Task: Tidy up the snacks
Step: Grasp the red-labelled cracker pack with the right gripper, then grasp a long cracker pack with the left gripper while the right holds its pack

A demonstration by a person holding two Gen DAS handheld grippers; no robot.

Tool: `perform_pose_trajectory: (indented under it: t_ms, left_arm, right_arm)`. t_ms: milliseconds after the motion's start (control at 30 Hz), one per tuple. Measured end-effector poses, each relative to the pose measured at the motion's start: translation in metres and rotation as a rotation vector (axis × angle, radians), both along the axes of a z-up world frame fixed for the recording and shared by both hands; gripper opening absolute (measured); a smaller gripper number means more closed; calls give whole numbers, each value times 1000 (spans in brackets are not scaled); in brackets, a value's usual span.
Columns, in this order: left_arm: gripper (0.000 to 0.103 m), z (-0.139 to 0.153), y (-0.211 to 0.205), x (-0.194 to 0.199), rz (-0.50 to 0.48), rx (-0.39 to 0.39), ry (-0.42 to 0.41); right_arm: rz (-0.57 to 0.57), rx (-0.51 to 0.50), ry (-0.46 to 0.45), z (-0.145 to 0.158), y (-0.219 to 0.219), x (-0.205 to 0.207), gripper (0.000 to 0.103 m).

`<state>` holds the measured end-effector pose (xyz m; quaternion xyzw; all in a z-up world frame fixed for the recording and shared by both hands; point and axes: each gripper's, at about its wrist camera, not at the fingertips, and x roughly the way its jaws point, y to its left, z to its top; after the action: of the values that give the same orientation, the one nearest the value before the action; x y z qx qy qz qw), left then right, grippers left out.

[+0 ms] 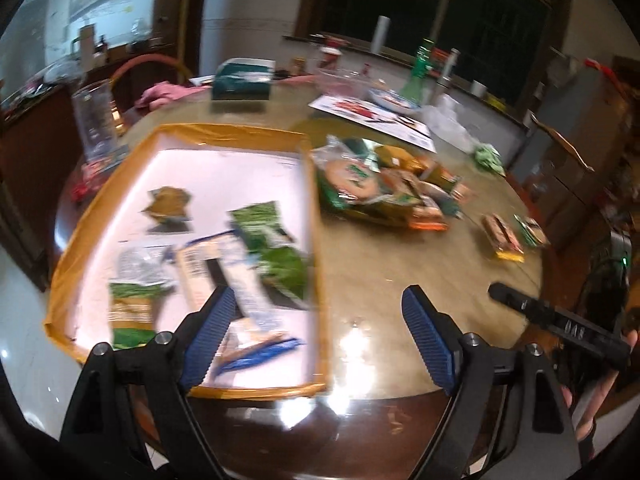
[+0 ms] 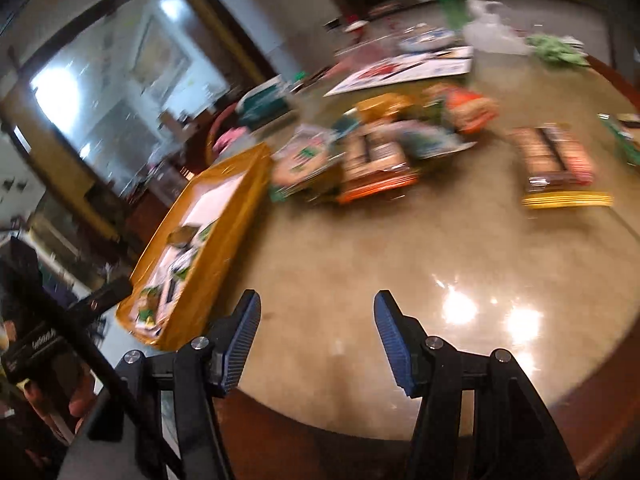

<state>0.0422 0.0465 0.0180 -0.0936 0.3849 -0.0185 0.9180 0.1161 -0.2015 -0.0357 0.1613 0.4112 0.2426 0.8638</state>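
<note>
A shallow yellow-rimmed tray (image 1: 236,130) with a white floor holds several snack packets, among them a green one (image 1: 276,256) and a white-and-blue one (image 1: 240,276). My left gripper (image 1: 320,316) hangs open over the tray's right rim, nothing between its blue pads. A heap of mixed snack packets (image 1: 384,188) lies on the table to the right of the tray, and a brown-and-yellow packet (image 1: 502,238) lies apart. In the right wrist view my right gripper (image 2: 316,328) is open and empty above bare table, with the tray (image 2: 224,240) to its left, the heap (image 2: 380,148) ahead and the brown-and-yellow packet (image 2: 556,164) at right.
The round glossy table (image 1: 400,280) carries a clear jug (image 1: 96,120), a teal box (image 1: 244,80), a printed sheet (image 1: 372,114), a plastic tub (image 1: 344,80), a green bottle (image 1: 420,76) and a crumpled green wrapper (image 1: 488,156) at the back. The person's hand (image 1: 600,392) shows at right.
</note>
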Motion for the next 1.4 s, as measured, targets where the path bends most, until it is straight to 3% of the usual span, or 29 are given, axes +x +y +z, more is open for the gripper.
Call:
perform_pose_trajectory:
  t_ms: [133, 367, 567, 700, 900, 1000, 1100, 1233, 1400]
  left_arm:
    - [86, 2, -24, 4, -45, 19, 17]
    - [86, -2, -42, 6, -58, 40, 28]
    - [86, -5, -41, 8, -49, -1, 51]
    - [86, -9, -45, 8, -56, 16, 65]
    - [86, -11, -50, 10, -73, 22, 67]
    - [86, -12, -53, 13, -69, 32, 82]
    - [86, -10, -55, 22, -75, 18, 102]
    - [86, -9, -60, 48, -103, -67, 140]
    - [86, -16, -70, 95, -101, -150, 187]
  right_arm:
    - [-127, -21, -21, 9, -39, 6, 79]
    - [-274, -65, 18, 13, -100, 51, 79]
    - [-352, -142, 110, -4, -124, 101, 79]
    - [-333, -135, 154, -15, -120, 117, 79]
    - [-330, -400, 119, -18, -82, 122, 79]
    - [-348, -491, 93, -20, -74, 113, 69]
    - [-360, -493, 78, -21, -72, 91, 68]
    - [-304, -458, 33, -20, -58, 54, 68]
    - [-283, -411, 11, -22, -50, 51, 68]
